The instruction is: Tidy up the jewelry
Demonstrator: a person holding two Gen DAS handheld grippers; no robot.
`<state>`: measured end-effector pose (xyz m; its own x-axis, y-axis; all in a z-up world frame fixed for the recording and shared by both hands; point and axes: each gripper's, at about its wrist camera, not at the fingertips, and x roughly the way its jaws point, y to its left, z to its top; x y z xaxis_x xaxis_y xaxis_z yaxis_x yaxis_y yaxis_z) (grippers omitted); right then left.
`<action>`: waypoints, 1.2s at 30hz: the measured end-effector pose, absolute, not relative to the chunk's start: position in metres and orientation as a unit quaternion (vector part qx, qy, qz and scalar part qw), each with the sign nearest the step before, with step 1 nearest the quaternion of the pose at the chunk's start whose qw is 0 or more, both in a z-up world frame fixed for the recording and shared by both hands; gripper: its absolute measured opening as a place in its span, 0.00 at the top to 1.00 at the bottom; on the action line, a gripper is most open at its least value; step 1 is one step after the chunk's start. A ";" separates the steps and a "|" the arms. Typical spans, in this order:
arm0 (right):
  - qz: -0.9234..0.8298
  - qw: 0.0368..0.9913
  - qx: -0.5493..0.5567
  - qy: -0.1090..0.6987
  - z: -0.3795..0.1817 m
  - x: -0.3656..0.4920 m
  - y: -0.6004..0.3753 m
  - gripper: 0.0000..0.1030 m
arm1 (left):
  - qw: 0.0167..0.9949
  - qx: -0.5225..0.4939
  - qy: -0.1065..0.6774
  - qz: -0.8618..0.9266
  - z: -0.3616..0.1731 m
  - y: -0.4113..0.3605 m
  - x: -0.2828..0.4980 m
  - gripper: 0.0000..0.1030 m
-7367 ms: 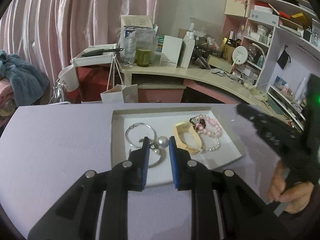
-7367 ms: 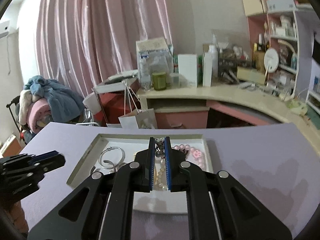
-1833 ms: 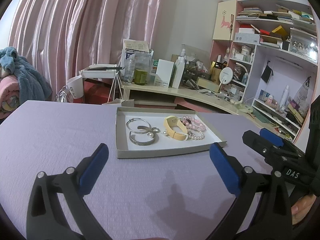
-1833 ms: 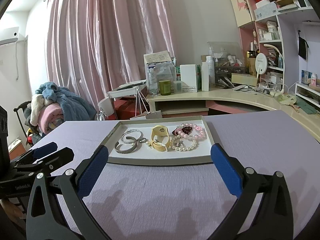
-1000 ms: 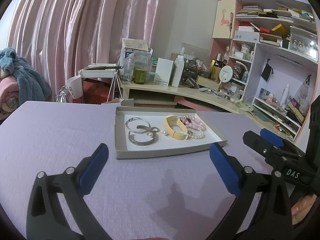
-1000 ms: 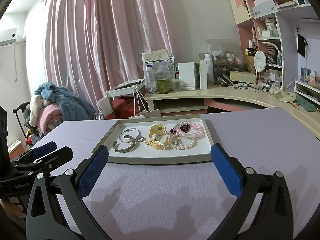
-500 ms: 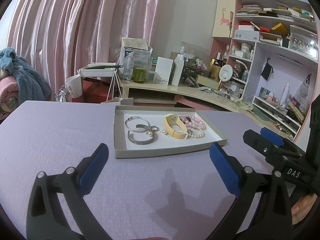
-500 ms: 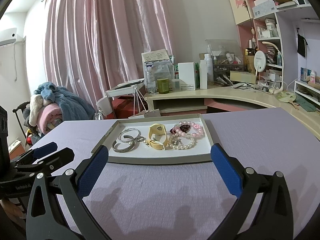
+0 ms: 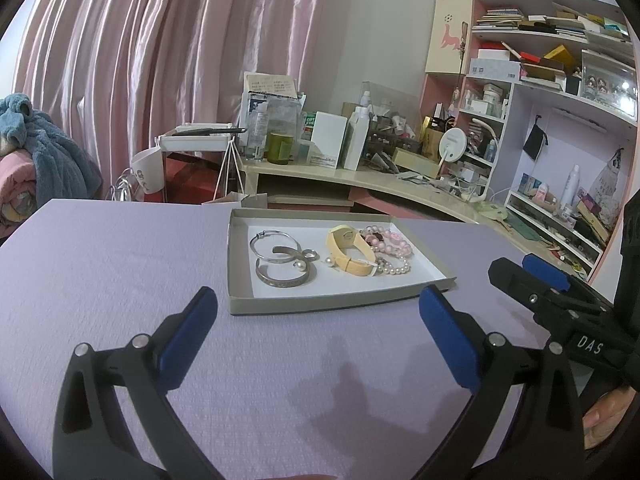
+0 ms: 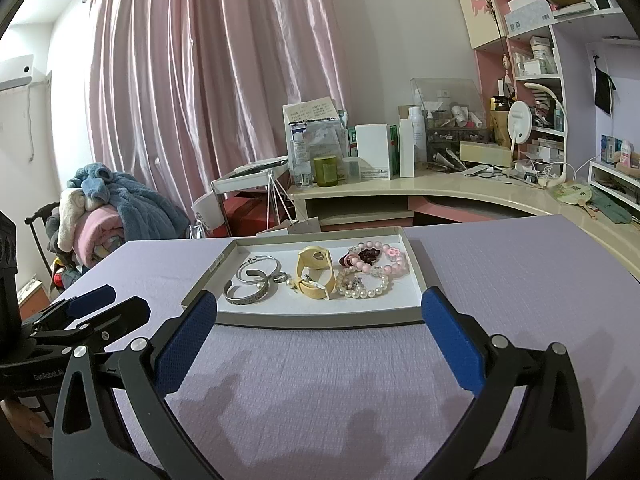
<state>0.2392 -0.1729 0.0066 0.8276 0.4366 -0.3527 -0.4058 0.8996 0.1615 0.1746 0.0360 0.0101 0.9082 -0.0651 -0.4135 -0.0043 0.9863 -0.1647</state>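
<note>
While both claws gape empty, left claw [image 9: 318, 330] and right claw [image 10: 320, 330] sit just short of the jewelry tray [image 10: 320, 318].

Each wrist camera looks forward, low over the worktop [image 9: 120, 264], between its own tongs. Both views share the jewelry tray [image 9: 340, 304] [image 10: 320, 320], seen from near, and the cluttered desk [image 10: 460, 188] behind.

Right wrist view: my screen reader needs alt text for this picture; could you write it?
A shallow grey tray on a lilac table holds silver bangles, a cream watch, and pearl and pink bead bracelets. The open right gripper frames it from the near side, holding nothing. The left gripper shows at the left edge.
</note>
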 end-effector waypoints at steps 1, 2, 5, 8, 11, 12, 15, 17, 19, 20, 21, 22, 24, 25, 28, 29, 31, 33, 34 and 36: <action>0.221 0.955 0.040 0.194 0.007 0.240 -0.172 0.01 | 0.973 -0.081 0.214 -0.015 0.009 0.036 0.173 0.02; 0.221 0.955 0.040 0.194 0.007 0.240 -0.172 0.01 | 0.973 -0.081 0.214 -0.015 0.010 0.036 0.173 0.02; 0.221 0.955 0.040 0.194 0.007 0.240 -0.172 0.01 | 0.973 -0.082 0.214 -0.016 0.010 0.036 0.173 0.02; 0.221 0.955 0.040 0.194 0.007 0.239 -0.173 0.01 | 0.973 -0.082 0.214 -0.016 0.010 0.036 0.174 0.02; 0.221 0.955 0.040 0.194 0.007 0.240 -0.172 0.01 | 0.973 -0.082 0.215 -0.016 0.011 0.036 0.175 0.02; 0.221 0.955 0.039 0.194 0.007 0.240 -0.172 0.01 | 0.973 -0.081 0.215 -0.015 0.011 0.036 0.175 0.02; 0.220 0.955 0.040 0.195 0.007 0.240 -0.172 0.01 | 0.973 -0.082 0.215 -0.015 0.011 0.036 0.175 0.02; 0.220 0.955 0.040 0.194 0.007 0.240 -0.172 0.01 | 0.973 -0.082 0.215 -0.015 0.011 0.036 0.175 0.02; 0.220 0.955 0.040 0.194 0.007 0.240 -0.172 0.01 | 0.973 -0.082 0.215 -0.016 0.011 0.036 0.175 0.02; 0.220 0.955 0.039 0.194 0.007 0.239 -0.172 0.01 | 0.973 -0.082 0.215 -0.015 0.012 0.036 0.175 0.02; 0.220 0.955 0.039 0.194 0.007 0.240 -0.172 0.01 | 0.973 -0.082 0.215 -0.016 0.012 0.036 0.176 0.02; 0.220 0.955 0.040 0.195 0.007 0.240 -0.172 0.01 | 0.973 -0.082 0.215 -0.016 0.012 0.035 0.175 0.02; 0.220 0.955 0.039 0.195 0.007 0.239 -0.172 0.01 | 0.973 -0.082 0.216 -0.016 0.012 0.035 0.176 0.02; 0.220 0.955 0.040 0.194 0.007 0.239 -0.172 0.01 | 0.973 -0.081 0.215 -0.016 0.012 0.035 0.175 0.02; 0.220 0.955 0.039 0.194 0.007 0.239 -0.172 0.01 | 0.973 -0.081 0.216 -0.017 0.010 0.034 0.175 0.02; 0.221 0.955 0.039 0.194 0.007 0.239 -0.172 0.01 | 0.973 -0.081 0.217 -0.017 0.007 0.033 0.176 0.02; 0.221 0.955 0.040 0.194 0.007 0.240 -0.172 0.01 | 0.972 -0.082 0.218 -0.015 0.004 0.032 0.174 0.02; 0.220 0.955 0.039 0.194 0.007 0.240 -0.172 0.01 | 0.972 -0.084 0.219 -0.015 0.002 0.032 0.175 0.02; 0.220 0.955 0.039 0.194 0.007 0.240 -0.172 0.01 | 0.972 -0.085 0.220 -0.015 0.002 0.032 0.174 0.02; 0.221 0.955 0.039 0.195 0.007 0.240 -0.172 0.01 | 0.972 -0.085 0.220 -0.015 0.001 0.032 0.174 0.02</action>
